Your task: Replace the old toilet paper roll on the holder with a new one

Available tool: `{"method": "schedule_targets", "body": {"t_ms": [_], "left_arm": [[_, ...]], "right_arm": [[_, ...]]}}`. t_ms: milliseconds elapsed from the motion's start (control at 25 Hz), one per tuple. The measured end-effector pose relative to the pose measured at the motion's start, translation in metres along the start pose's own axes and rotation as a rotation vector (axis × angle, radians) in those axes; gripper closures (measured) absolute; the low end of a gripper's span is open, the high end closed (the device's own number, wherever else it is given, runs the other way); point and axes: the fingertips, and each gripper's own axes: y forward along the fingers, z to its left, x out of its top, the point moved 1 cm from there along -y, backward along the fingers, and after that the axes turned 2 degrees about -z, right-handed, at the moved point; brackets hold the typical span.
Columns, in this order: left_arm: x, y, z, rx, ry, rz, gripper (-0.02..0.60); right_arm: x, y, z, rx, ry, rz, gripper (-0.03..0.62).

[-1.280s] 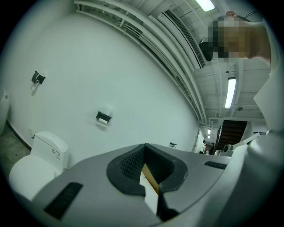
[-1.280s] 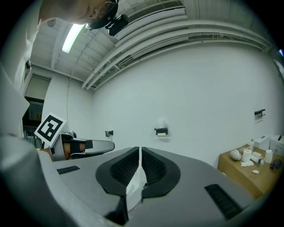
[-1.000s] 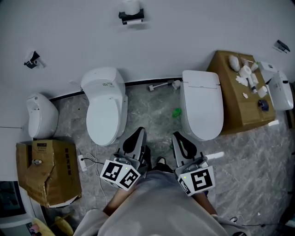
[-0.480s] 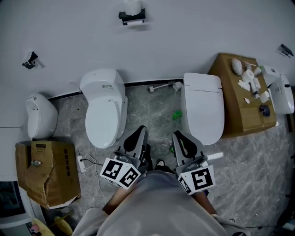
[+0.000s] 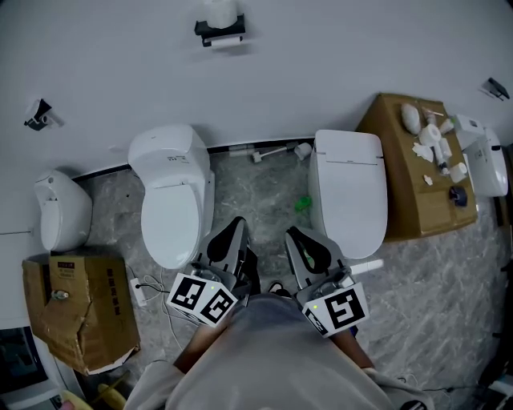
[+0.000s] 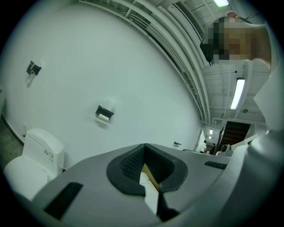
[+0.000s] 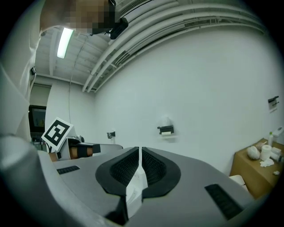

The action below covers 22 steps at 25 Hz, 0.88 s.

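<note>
A black toilet paper holder [image 5: 219, 30] hangs high on the white wall, with a white roll [image 5: 218, 11] standing on top of it. It also shows as a small dark bracket in the left gripper view, holder [image 6: 104, 113], and in the right gripper view, holder [image 7: 166, 130]. My left gripper [image 5: 234, 226] and right gripper [image 5: 295, 236] are held side by side, pointing level at the wall, far from the holder. Both are shut with nothing between the jaws, as left gripper [image 6: 144, 166] and right gripper [image 7: 139, 159] show up close.
Two white toilets stand ahead, the left toilet [image 5: 171, 200] and the right toilet [image 5: 347, 192], with a strip of marbled floor [image 5: 260, 188] between them. A cardboard box [image 5: 401, 192] at the right carries white items [image 5: 433, 136]. Another box [image 5: 76, 308] and a small white fixture [image 5: 56, 210] are at the left.
Both grippers have moved together towards the wall and a little left, into the gap between the toilets. Their jaws stayed shut.
</note>
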Motion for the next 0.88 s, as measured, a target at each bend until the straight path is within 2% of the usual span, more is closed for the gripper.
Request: {"method": "schedule_targets", "body": {"t_ms": [200,480,720,880], "left_arm": [[0.014,0.03,0.027,-0.022,-0.006,0.017,0.578],[0.045,0.078,0.085,-0.046,-0.018,0.038,0.578],[0.073,0.118,0.139,-0.082,-0.019,0.047,0.578],[0.092,0.139,0.164,-0.114,-0.017,0.037,0.577]], "right_arm": [[0.001,0.045,-0.011,0.016,0.023,0.003,0.576],[0.009,0.127,-0.02,0.036,0.027,0.013,0.576],[0.018,0.199,-0.031,0.0,0.023,0.004,0.576],[0.021,0.236,-0.036,-0.012,0.002,0.017,0.514]]}}
